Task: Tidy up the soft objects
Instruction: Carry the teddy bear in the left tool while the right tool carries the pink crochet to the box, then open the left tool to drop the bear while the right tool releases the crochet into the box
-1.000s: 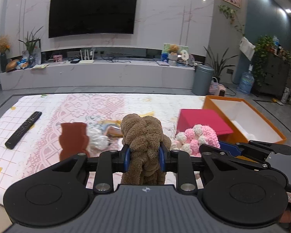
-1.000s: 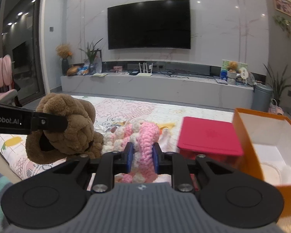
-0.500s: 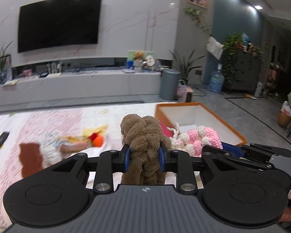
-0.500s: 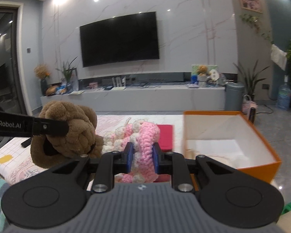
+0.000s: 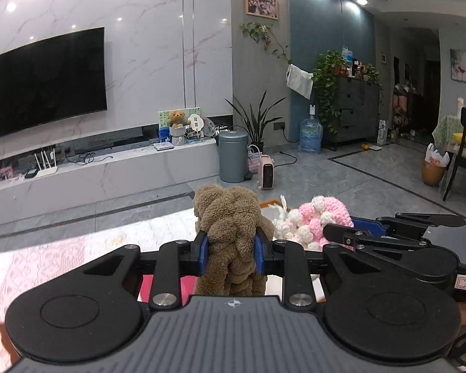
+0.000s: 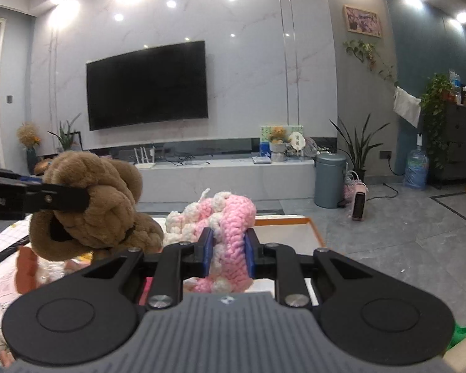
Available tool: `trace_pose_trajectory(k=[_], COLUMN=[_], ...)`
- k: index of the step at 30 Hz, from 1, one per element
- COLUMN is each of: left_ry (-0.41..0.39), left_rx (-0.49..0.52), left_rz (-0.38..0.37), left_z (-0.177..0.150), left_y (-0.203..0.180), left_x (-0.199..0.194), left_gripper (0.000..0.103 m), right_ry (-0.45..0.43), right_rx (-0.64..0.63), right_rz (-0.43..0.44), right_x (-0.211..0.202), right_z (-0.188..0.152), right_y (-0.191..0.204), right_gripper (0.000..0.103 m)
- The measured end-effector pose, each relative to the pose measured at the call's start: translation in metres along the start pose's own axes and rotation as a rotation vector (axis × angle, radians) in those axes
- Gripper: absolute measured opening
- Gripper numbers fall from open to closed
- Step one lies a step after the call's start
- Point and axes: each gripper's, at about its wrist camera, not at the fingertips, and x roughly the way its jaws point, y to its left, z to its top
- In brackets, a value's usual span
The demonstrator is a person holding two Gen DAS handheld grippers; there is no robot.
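Note:
My left gripper [image 5: 231,255] is shut on a brown knotted plush [image 5: 230,217] and holds it in the air. The plush also shows at the left of the right wrist view [image 6: 93,211], pinched by the left gripper's fingers [image 6: 59,200]. My right gripper [image 6: 228,253] is shut on a pink and white knitted toy [image 6: 230,217]. That toy also shows to the right of the brown plush in the left wrist view [image 5: 313,220]. Both toys hang over the near edge of an orange box [image 6: 295,217] with a white inside.
A red lid [image 5: 164,283] lies below the left gripper. A remote [image 6: 7,250], a reddish-brown flat toy [image 6: 26,272] and other small items lie on the patterned pink cloth [image 5: 46,261] at left. TV wall, grey bin [image 5: 233,155] and heater [image 5: 266,172] stand beyond.
Both grippers have swung to the right with their toys held. The orange box has come from the right side to right under and ahead of the toys; the cloth and remote have slid left.

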Motion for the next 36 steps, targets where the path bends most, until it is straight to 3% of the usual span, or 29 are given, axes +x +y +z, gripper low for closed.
trace_pose_trajectory(k=[9, 17, 28, 36], left_ry=[0.086, 0.188, 0.221, 0.246], left_rx=[0.053, 0.173, 0.184, 0.130], left_rz=[0.028, 0.091, 0.061, 0.022], left_z=[0.014, -0.002, -0.012, -0.010], left_y=[-0.020, -0.040, -0.035, -0.036], left_x=[0.068, 0.126, 0.175, 0.194], left_gripper=[0.032, 0.032, 0.032, 0.032], right_ry=[0.112, 0.252, 0.403, 0.489], right_rx=[-0.042, -0.126, -0.145, -0.152], right_rz=[-0.043, -0.057, -0.006, -0.052], right_x=[0.082, 0.158, 0.222, 0.256], right_z=[0.016, -0.003, -0.023, -0.023], right_y=[-0.034, -0.045, -0.054, -0.063], right_gripper=[0.020, 0.020, 0.020, 0.021])
